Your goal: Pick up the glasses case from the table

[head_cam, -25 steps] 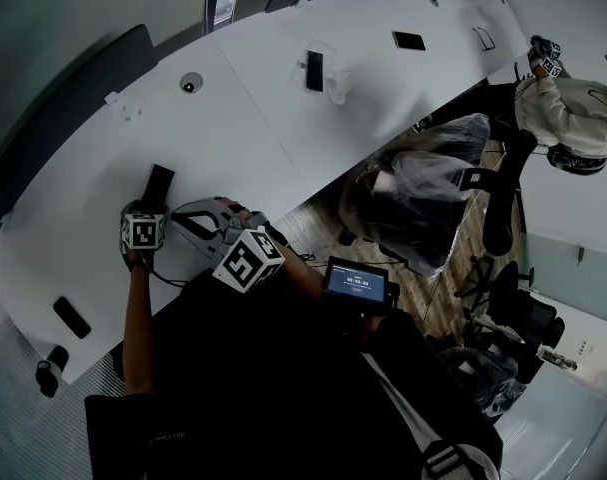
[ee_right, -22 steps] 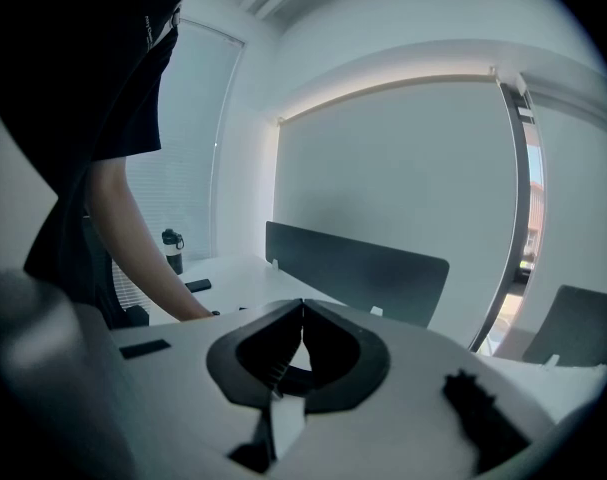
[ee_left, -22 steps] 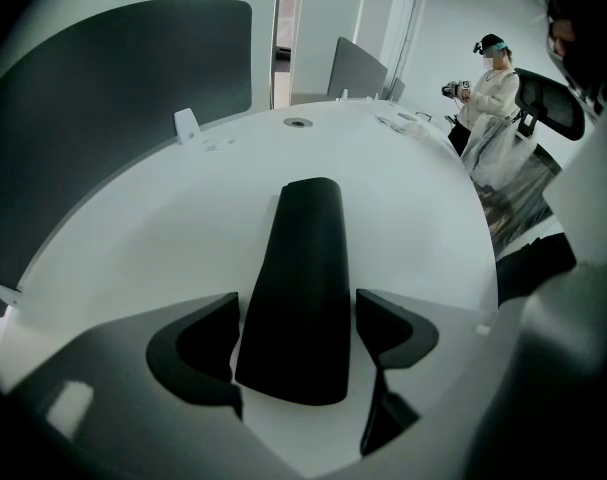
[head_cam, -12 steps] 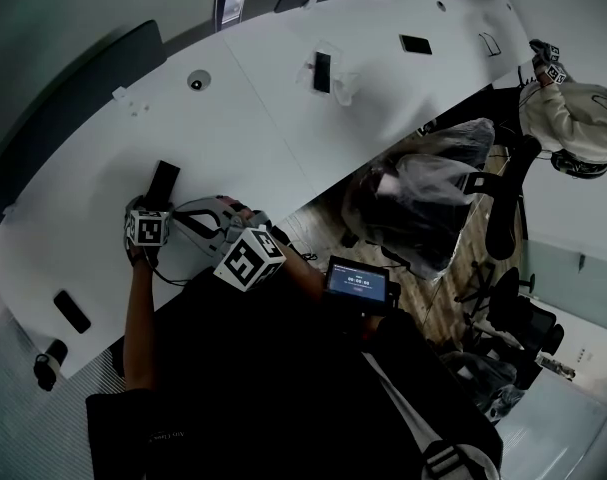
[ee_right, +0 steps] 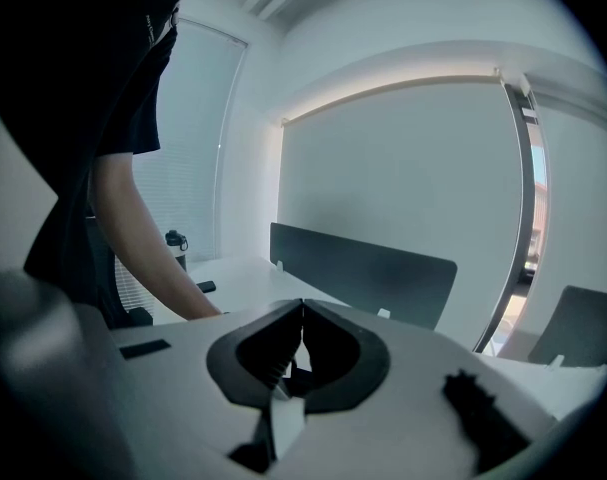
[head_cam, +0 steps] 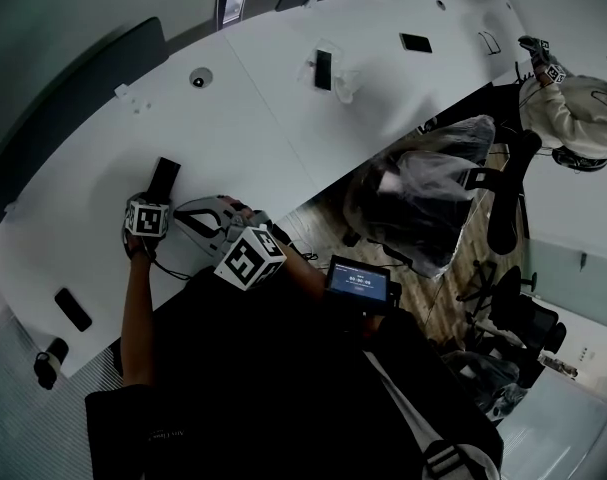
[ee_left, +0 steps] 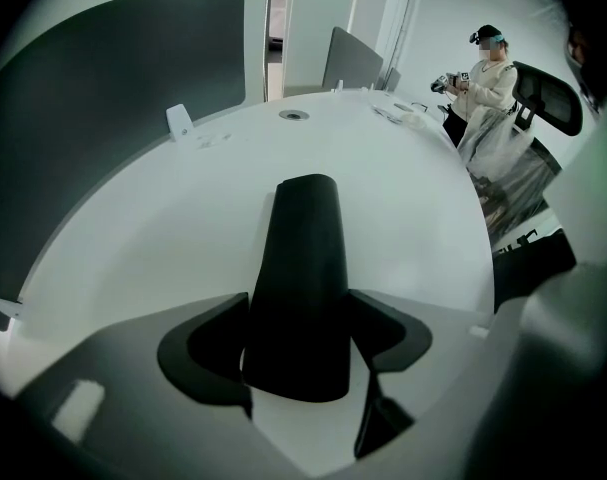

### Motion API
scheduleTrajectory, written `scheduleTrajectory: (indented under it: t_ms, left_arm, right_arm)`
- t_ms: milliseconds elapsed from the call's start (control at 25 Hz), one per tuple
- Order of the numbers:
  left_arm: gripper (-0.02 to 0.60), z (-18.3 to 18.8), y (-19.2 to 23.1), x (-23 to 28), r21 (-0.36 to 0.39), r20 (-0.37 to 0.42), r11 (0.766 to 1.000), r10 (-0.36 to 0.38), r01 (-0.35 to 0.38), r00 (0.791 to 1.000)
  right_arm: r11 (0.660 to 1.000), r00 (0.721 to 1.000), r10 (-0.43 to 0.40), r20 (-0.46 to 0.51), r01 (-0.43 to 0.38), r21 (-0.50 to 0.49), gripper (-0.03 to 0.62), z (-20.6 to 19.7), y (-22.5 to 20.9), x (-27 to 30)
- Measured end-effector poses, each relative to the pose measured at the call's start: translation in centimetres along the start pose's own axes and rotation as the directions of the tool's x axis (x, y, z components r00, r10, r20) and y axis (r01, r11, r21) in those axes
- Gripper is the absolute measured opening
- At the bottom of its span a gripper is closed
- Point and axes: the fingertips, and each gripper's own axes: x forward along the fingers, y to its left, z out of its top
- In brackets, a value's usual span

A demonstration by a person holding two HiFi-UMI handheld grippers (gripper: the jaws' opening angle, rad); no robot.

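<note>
The glasses case (ee_left: pixel 305 278), black and long, lies flat on the white table (ee_left: pixel 163 238). In the head view the case (head_cam: pixel 166 175) sits just beyond the left gripper's marker cube. My left gripper (ee_left: pixel 299 306) points steeply down over the case's near end. Its jaws are closing, one on each side, and the pads touch both flanks. The right gripper (ee_right: pixel 302 306) is shut with nothing between its jaws. It hovers nearly level beside the left hand, where the head view shows the right gripper (head_cam: pixel 183 213) near the table's front edge.
A phone on a stand (head_cam: pixel 323 70), a flat black item (head_cam: pixel 416 43), another black item (head_cam: pixel 72 311) and a round grommet (head_cam: pixel 199 78) are on the table. A dark divider panel (ee_left: pixel 113 98) borders it. A plastic-covered chair (head_cam: pixel 423 203) and another person (head_cam: pixel 573 108) are at the right.
The left gripper's marker cube has edged slightly nearer the glasses case. The right gripper has kept still.
</note>
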Motion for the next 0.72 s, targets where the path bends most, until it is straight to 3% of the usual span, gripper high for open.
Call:
scheduleTrajectory:
  t_ms: [200, 360, 440, 560, 640, 720]
  left_arm:
    - [0.313, 0.3, 0.1, -1.2, -0.018, 0.038, 1.0, -0.005, 0.006, 0.999]
    - [0.31, 0.6, -0.7, -2.4, -0.162, 0.108, 0.981, -0.093, 0.11, 0.99]
    - [0.31, 0.6, -1.1, -2.8, -0.275, 0.182, 0.941, -0.149, 0.196, 0.972]
    - [0.305, 0.7, -1.5, -4.1, -0.433, 0.32, 0.841, -0.192, 0.324, 0.928]
    - [0.299, 0.5, -1.7, -5.2, -0.476, 0.392, 0.793, -0.195, 0.38, 0.899]
    - [0.298, 0.1, -1.8, -6.2, -0.498, 0.441, 0.762, -0.188, 0.413, 0.878]
  right_arm:
    - [1.0, 1.0, -0.013, 0.0, 0.013, 0.006, 0.008, 0.3, 0.2, -0.2]
    - [0.999, 1.0, -0.029, 0.003, 0.029, 0.024, 0.008, 0.1, 0.4, -0.2]
    - [0.999, 0.999, -0.033, 0.007, 0.033, 0.029, 0.008, 0.1, 0.5, -0.1]
    - [0.999, 0.999, -0.035, 0.011, 0.034, 0.032, 0.008, 0.3, 0.7, 0.0]
    - [0.999, 0.999, -0.032, 0.014, 0.031, 0.03, 0.008, 0.5, 0.9, 0.2]
    - [0.999, 0.999, -0.03, 0.018, 0.029, 0.029, 0.008, 0.2, 1.3, 0.4]
